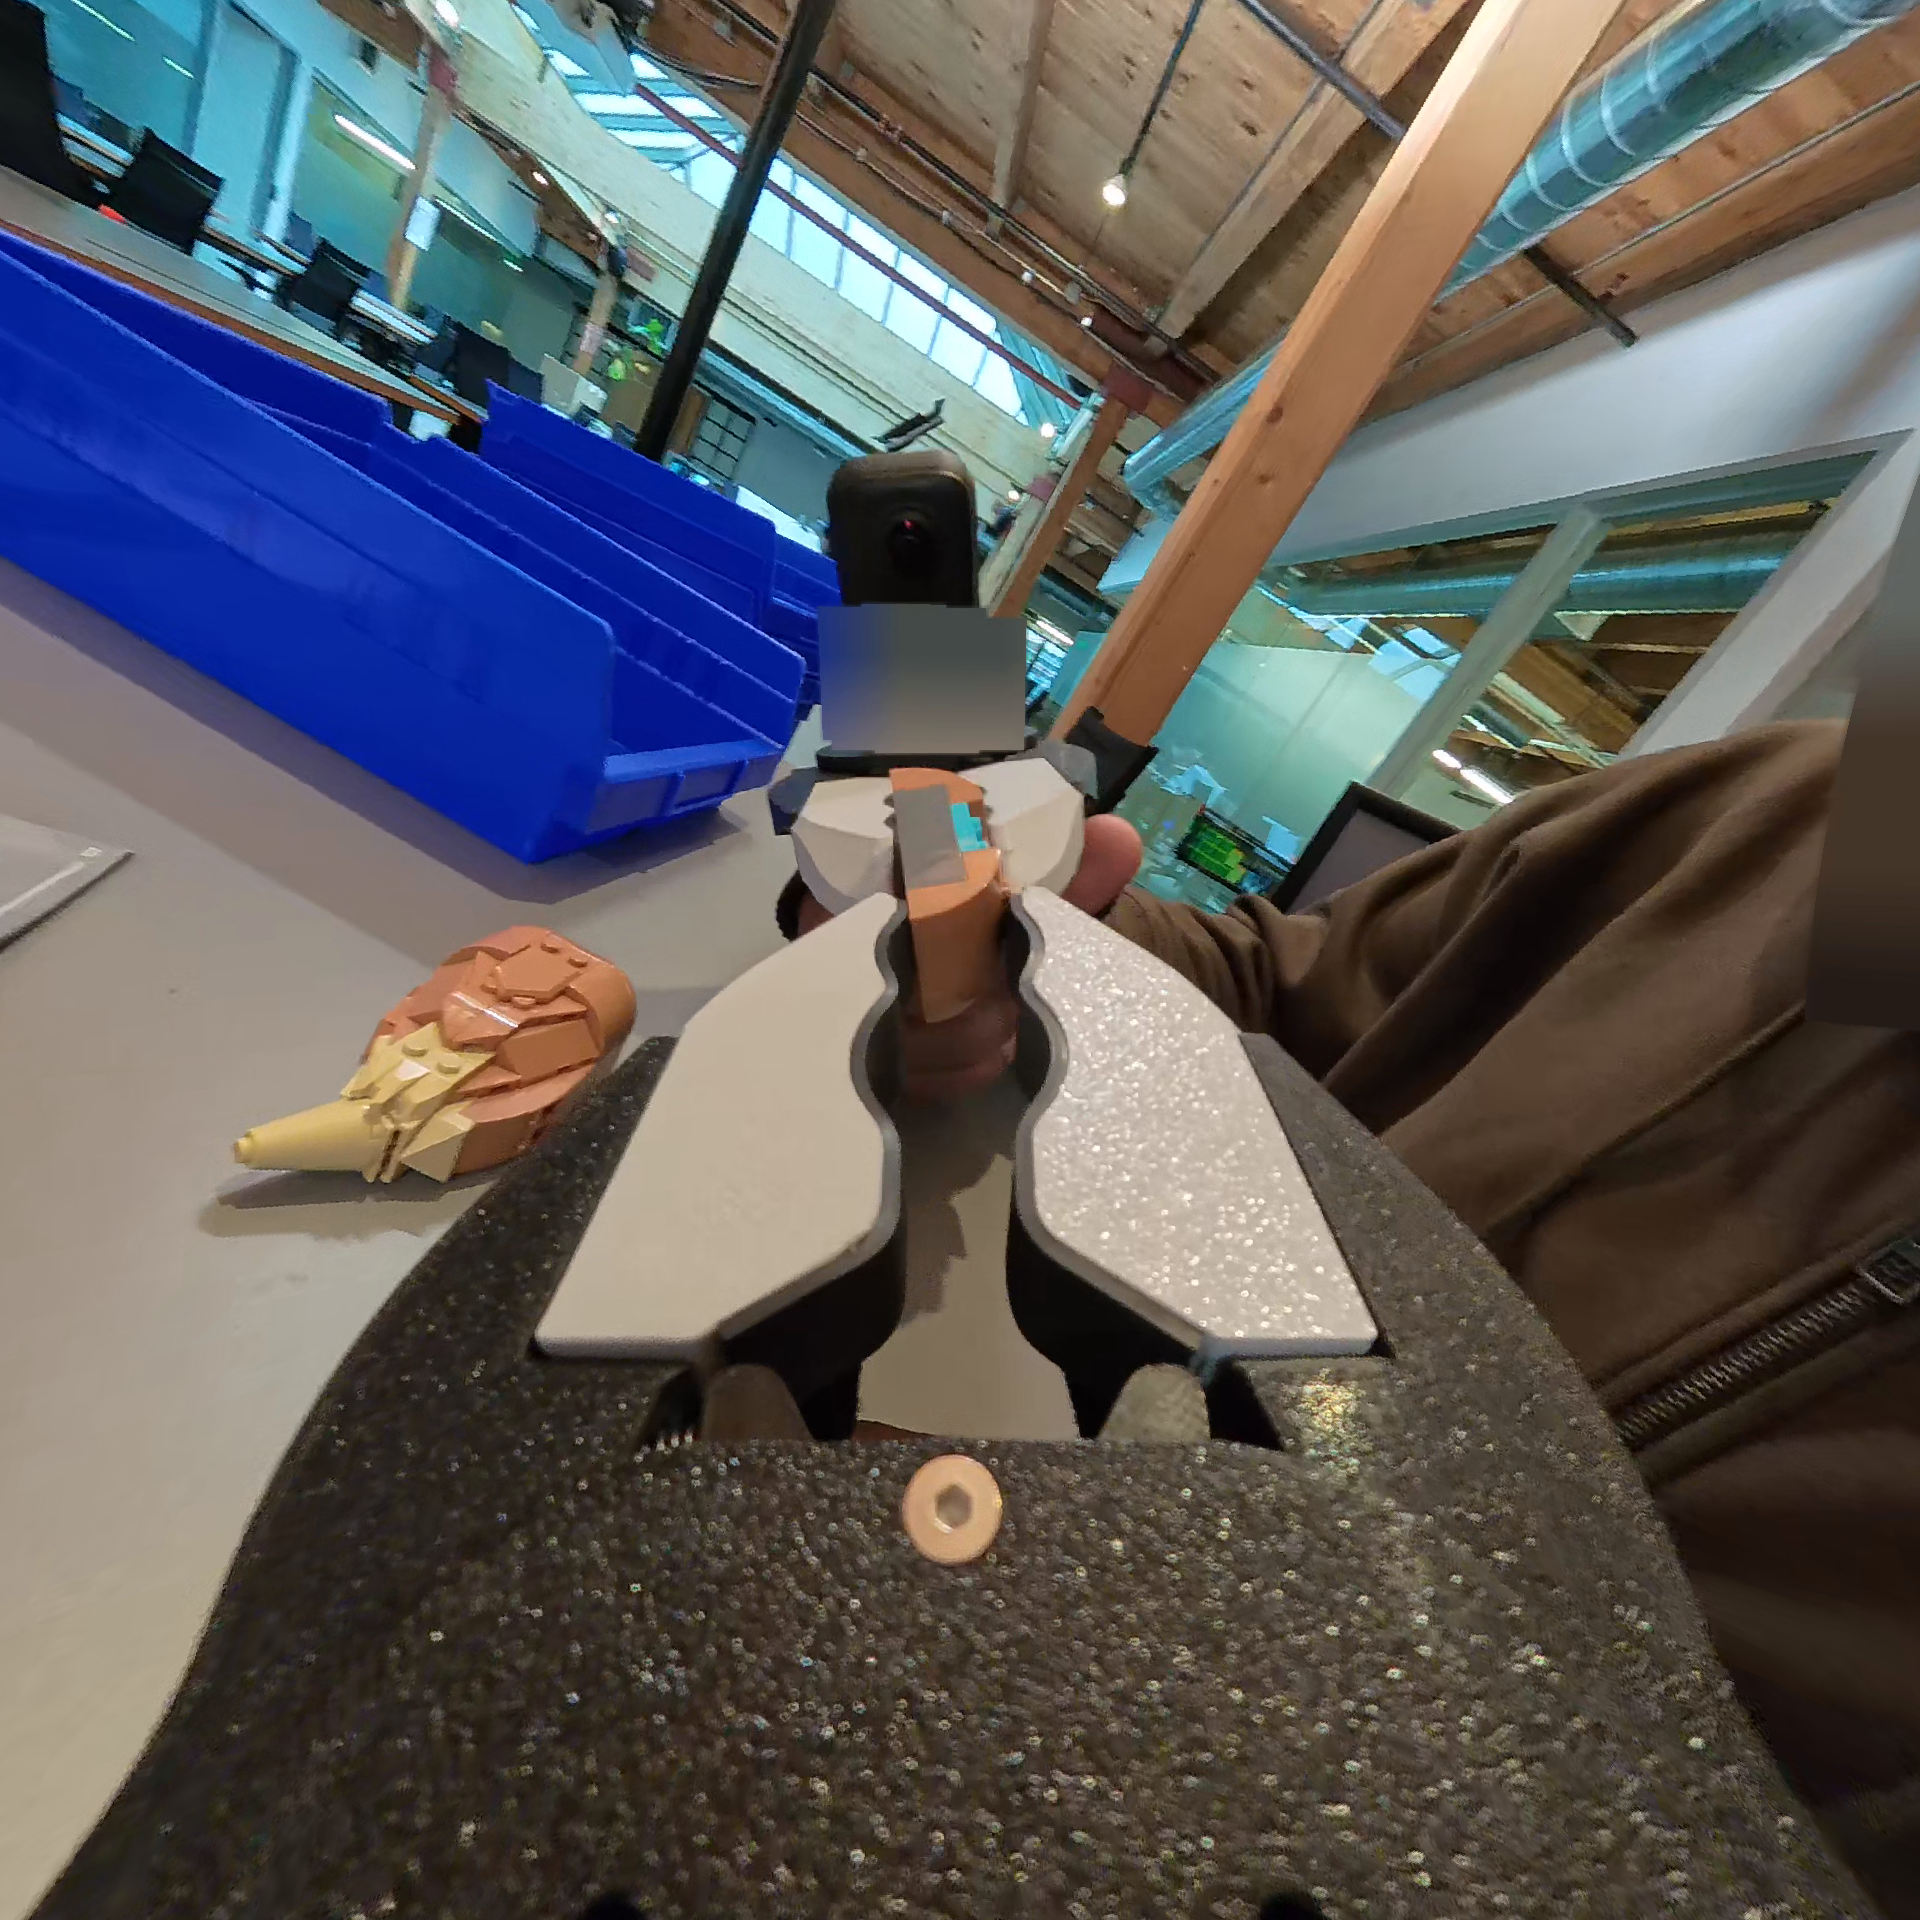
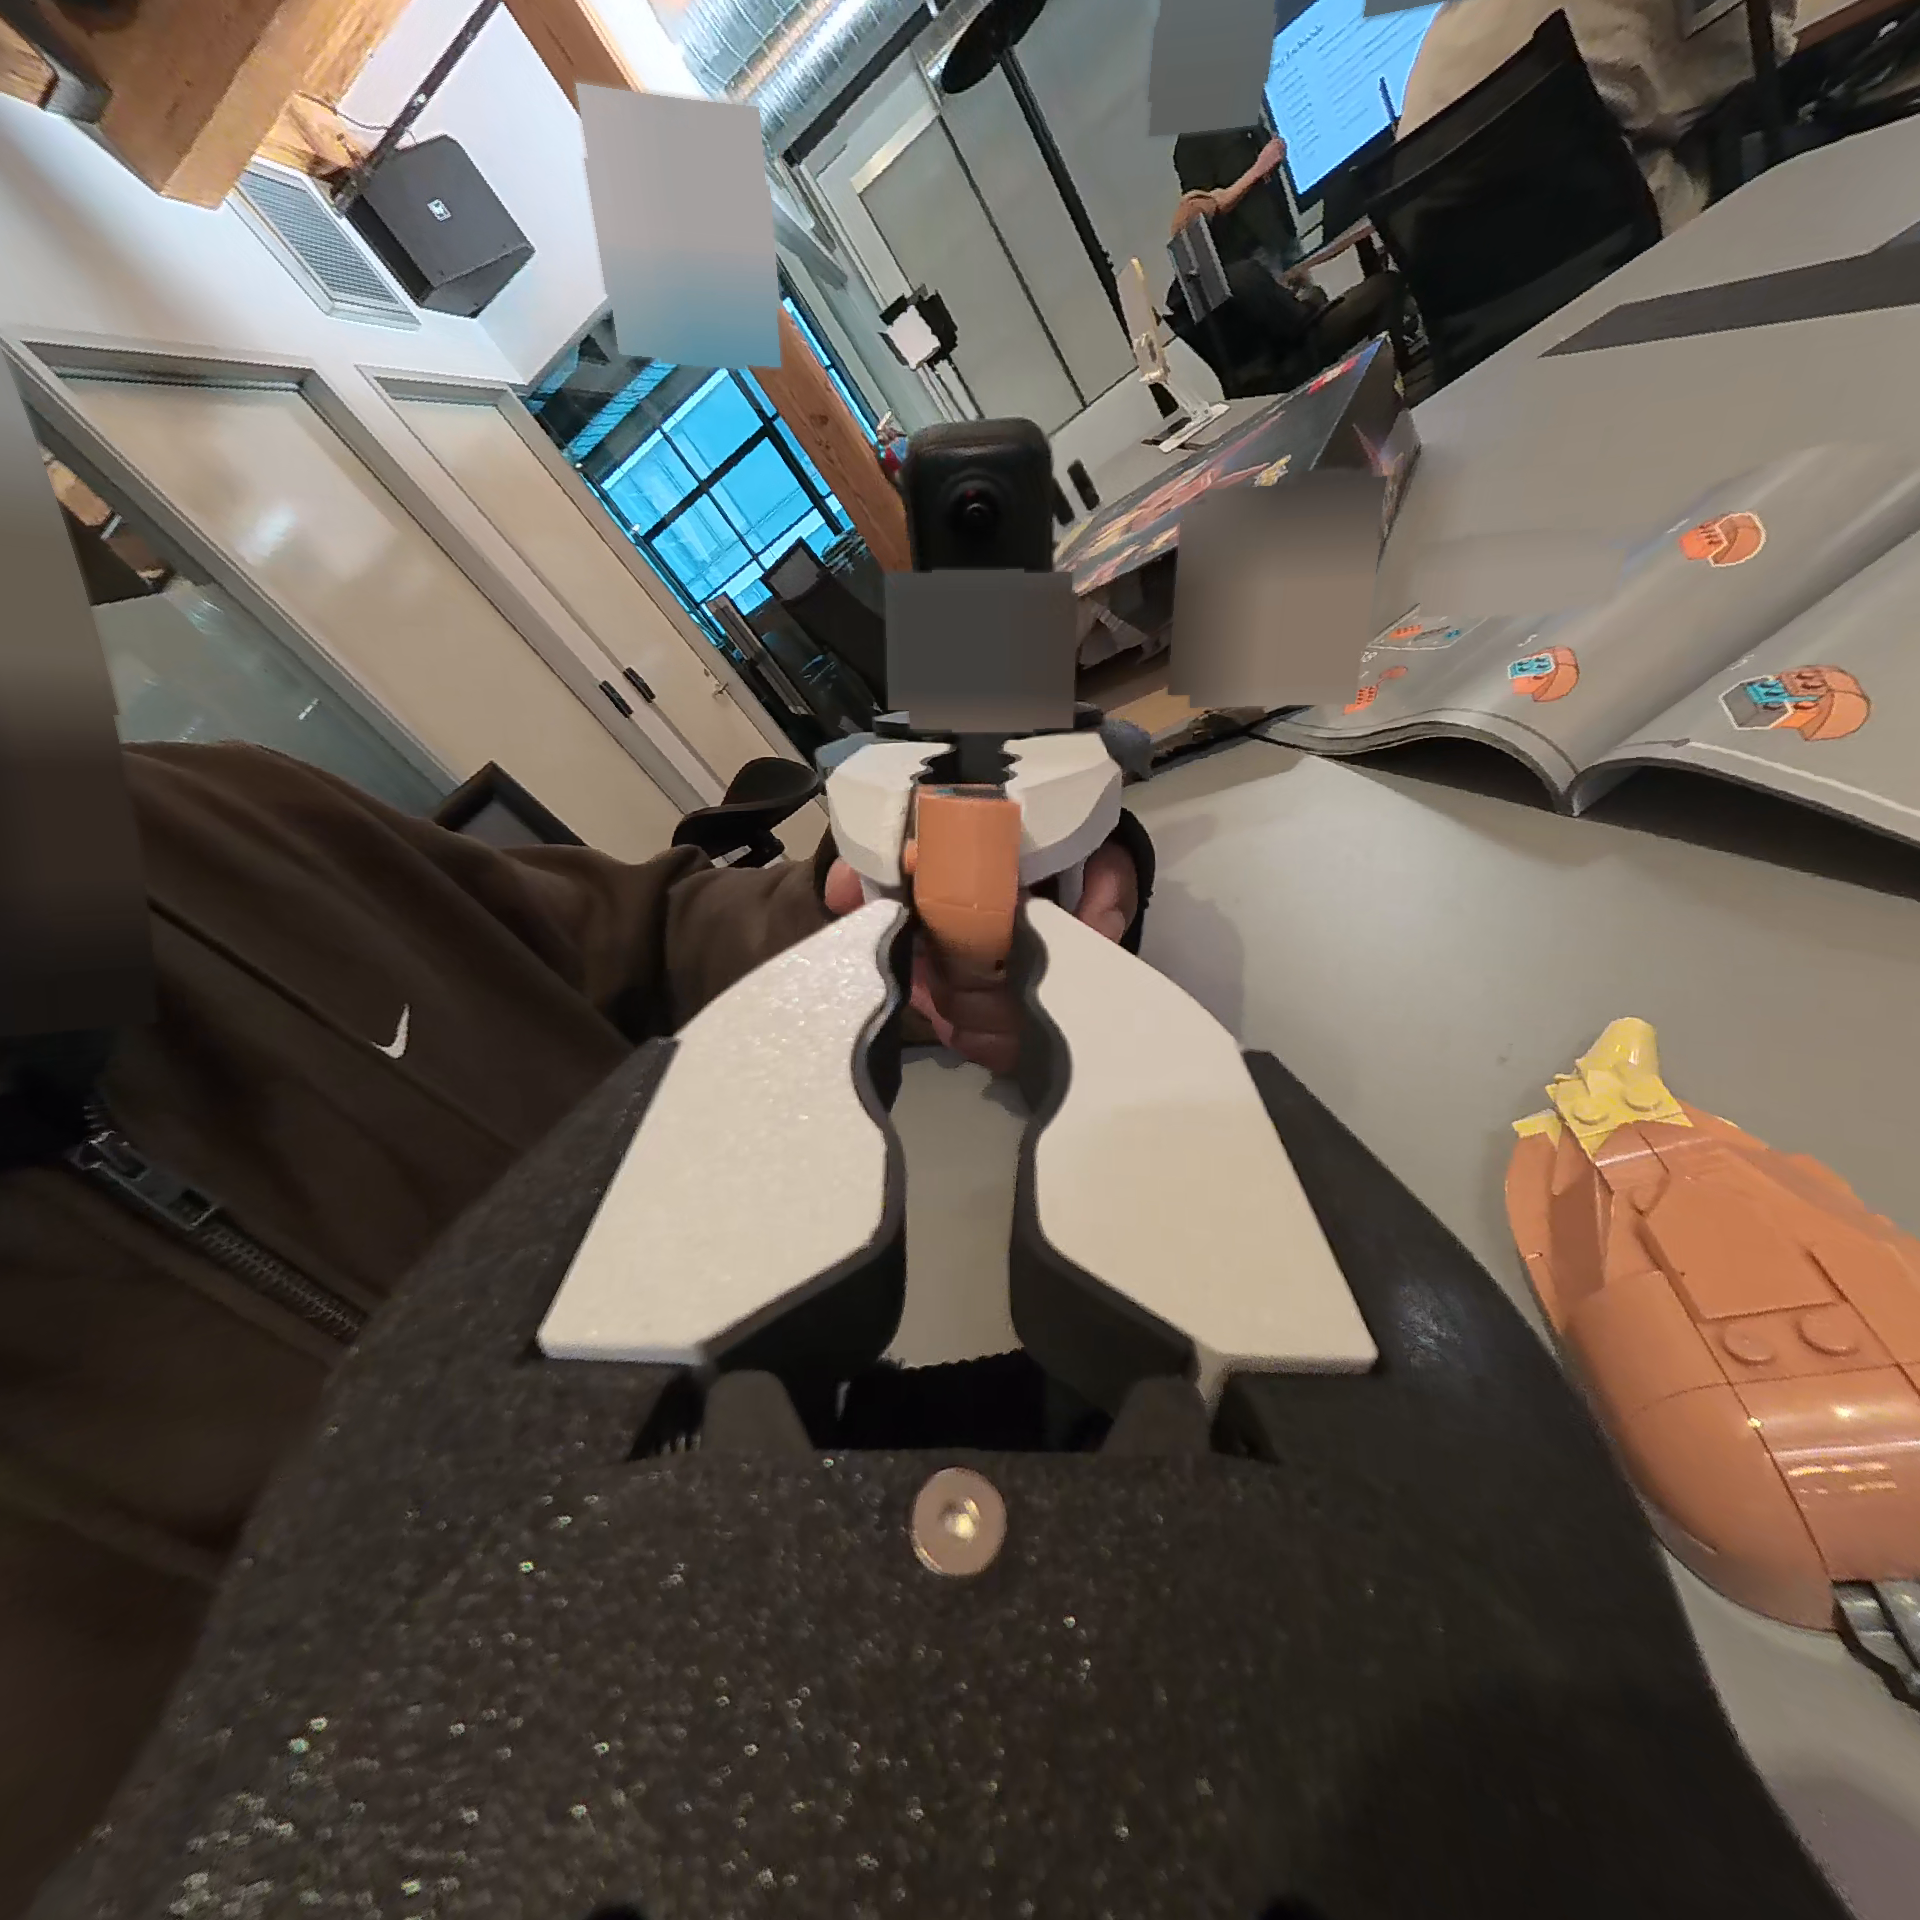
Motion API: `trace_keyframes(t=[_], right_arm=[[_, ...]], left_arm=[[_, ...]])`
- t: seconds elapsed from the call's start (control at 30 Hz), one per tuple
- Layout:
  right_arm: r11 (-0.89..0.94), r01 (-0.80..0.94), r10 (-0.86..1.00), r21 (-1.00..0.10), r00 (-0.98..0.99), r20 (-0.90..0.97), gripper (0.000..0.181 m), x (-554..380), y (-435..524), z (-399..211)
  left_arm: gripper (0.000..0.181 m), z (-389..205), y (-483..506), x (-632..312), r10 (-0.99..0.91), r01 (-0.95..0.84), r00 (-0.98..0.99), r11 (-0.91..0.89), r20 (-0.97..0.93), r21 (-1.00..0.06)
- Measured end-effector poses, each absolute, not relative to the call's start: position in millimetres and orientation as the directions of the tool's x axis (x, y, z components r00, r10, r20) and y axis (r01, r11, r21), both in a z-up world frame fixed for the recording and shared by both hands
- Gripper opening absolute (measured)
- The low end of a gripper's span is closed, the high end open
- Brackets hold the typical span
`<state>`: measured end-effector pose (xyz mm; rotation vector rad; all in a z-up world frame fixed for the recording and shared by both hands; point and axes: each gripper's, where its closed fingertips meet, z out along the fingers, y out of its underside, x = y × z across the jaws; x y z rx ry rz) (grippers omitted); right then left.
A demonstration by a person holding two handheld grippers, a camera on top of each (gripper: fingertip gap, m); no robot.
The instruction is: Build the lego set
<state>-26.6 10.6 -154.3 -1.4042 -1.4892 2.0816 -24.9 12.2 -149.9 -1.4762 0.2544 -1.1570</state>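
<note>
small orange lego piece [image 1: 951, 914] held up off the table, pinched from both ends | left gripper [image 1: 954, 925] and right gripper [image 2: 961, 925] closed tight on it | bigger lego build [image 1: 488, 1049] at 9 o'clock | blue bins [image 1: 343, 582] at 10 | open booklet [image 2: 1662, 727] at 2

Orange-tan brick piece [image 1: 948, 914] with grey and teal patches. Pale grey fingers [image 1: 769, 1122] in speckled black housing [image 1: 935, 1662]. Royal blue bins [image 1: 343, 582]. Tan-orange model [image 1: 488, 1049] tipped cream-yellow. Grey table [image 1: 156, 1351]. Dark brown sleeve [image 1: 1507, 987]. Grey booklet [image 2: 1662, 717] printed with orange and teal figures.
</note>
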Motion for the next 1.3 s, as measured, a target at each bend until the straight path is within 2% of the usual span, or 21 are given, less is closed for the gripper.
trace_keyframes(t=[0.07,0.1,0.23,0.33,0.47,0.6,0.77,0.9,1.03,1.13,1.3], right_arm=[[-0.448,0.333,0.668,-0.83,-0.492,-0.558,0.037,-25.7,15.1,-158.4],[-0.435,0.33,0.691,-0.838,-0.475,-0.545,0.041,-25.0,18.7,-160.5],[-0.337,0.324,0.788,-0.884,-0.416,-0.453,0.041,-22.0,32.5,-169.1],[-0.249,0.387,0.819,-0.888,-0.405,-0.407,0.043,-21.3,29.6,-183.8],[-0.308,0.445,0.741,-0.841,-0.443,-0.505,0.042,-20.9,17.7,-189.5],[-0.368,0.454,0.624,-0.812,-0.527,-0.577,0.022,-12.8,7.6,-178.6],[-0.371,0.479,0.59,-0.795,-0.54,-0.6,0.02,-7.8,6.0,-180.4],[-0.353,0.509,0.608,-0.785,-0.514,-0.606,0.018,-6.1,9.6,-186.7],[-0.337,0.585,0.631,-0.738,-0.441,-0.638,0.018,-3.7,17.0,-201.4],[-0.305,0.653,0.651,-0.694,-0.389,-0.652,0.018,-0.4,18.4,-217.8],[-0.258,0.709,0.71,-0.656,-0.322,-0.626,0.018,-1.0,21.0,-236.4]], left_arm=[[0.017,-149.9,14.6,-30.3,-0.695,0.448,0.521,-0.272,0.496,-0.852],[0.017,-150.9,15.0,-32.5,-0.684,0.451,0.524,-0.282,0.507,-0.847],[0.017,-163.7,18.4,-31.1,-0.632,0.455,0.5,-0.389,0.592,-0.801],[0.017,-175.4,18.4,-21.8,-0.597,0.42,0.484,-0.483,0.64,-0.768],[0.018,-181.6,11.2,-7.2,-0.61,0.359,0.45,-0.545,0.652,-0.758],[0.018,-179.6,7.2,-3.0,-0.637,0.347,0.414,-0.55,0.651,-0.759],[0.018,-180.8,6.0,0.4,-0.65,0.326,0.408,-0.552,0.641,-0.767],[0.03,-180.4,8.0,-1.4,-0.646,0.336,0.415,-0.546,0.641,-0.767],[0.046,-182.8,14.7,-9.7,-0.631,0.326,0.49,-0.507,0.601,-0.798],[0.056,-183.7,21.3,-19.2,-0.624,0.278,0.602,-0.421,0.498,-0.864],[0.06,-173.1,30.1,-35.3,-0.587,0.185,0.761,-0.215,0.278,-0.959]])
